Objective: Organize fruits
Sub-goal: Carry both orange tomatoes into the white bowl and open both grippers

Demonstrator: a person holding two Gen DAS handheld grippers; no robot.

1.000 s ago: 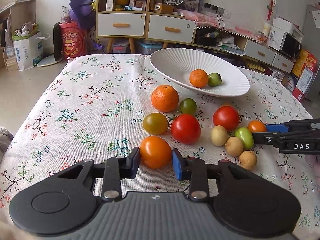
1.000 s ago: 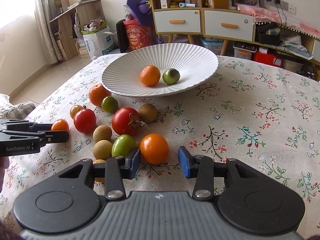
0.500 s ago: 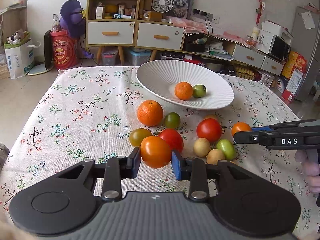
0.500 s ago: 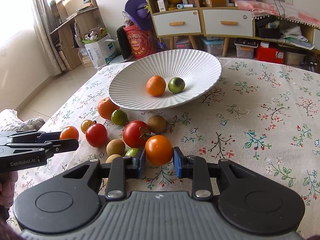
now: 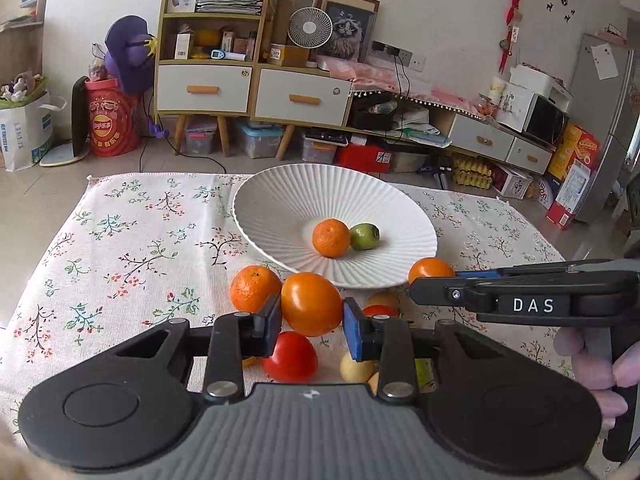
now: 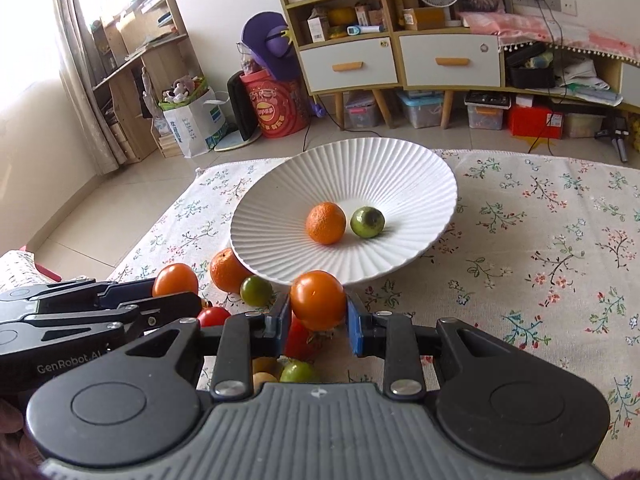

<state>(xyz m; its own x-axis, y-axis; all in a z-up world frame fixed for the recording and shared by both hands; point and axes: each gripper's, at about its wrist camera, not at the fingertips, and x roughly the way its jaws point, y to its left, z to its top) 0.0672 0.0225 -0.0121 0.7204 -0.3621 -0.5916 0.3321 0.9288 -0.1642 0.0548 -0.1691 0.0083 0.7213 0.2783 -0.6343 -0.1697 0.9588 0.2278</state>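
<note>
My left gripper (image 5: 310,322) is shut on an orange tomato (image 5: 311,304), held above the floral cloth just short of the white ribbed plate (image 5: 276,208). My right gripper (image 6: 318,320) is shut on a second orange tomato (image 6: 317,300), also lifted near the plate (image 6: 400,184). A mandarin (image 5: 331,237) and a green fruit (image 5: 364,236) lie in the plate. Each gripper appears side-on in the other's view, with its tomato at the tips (image 5: 430,271) (image 6: 175,279). Below lie a mandarin (image 5: 255,288), a red tomato (image 5: 291,356) and a green tomato (image 6: 256,290).
Small yellow-brown and green fruits (image 6: 296,371) lie on the cloth under my grippers, partly hidden. The floral tablecloth (image 6: 540,248) stretches bare to the right of the plate. Beyond the table's far edge stand cabinets (image 5: 256,88) and floor clutter.
The right jaws have closed on their orange tomato. Both grippers have lifted their tomatoes off the cloth and come closer to the plate.
</note>
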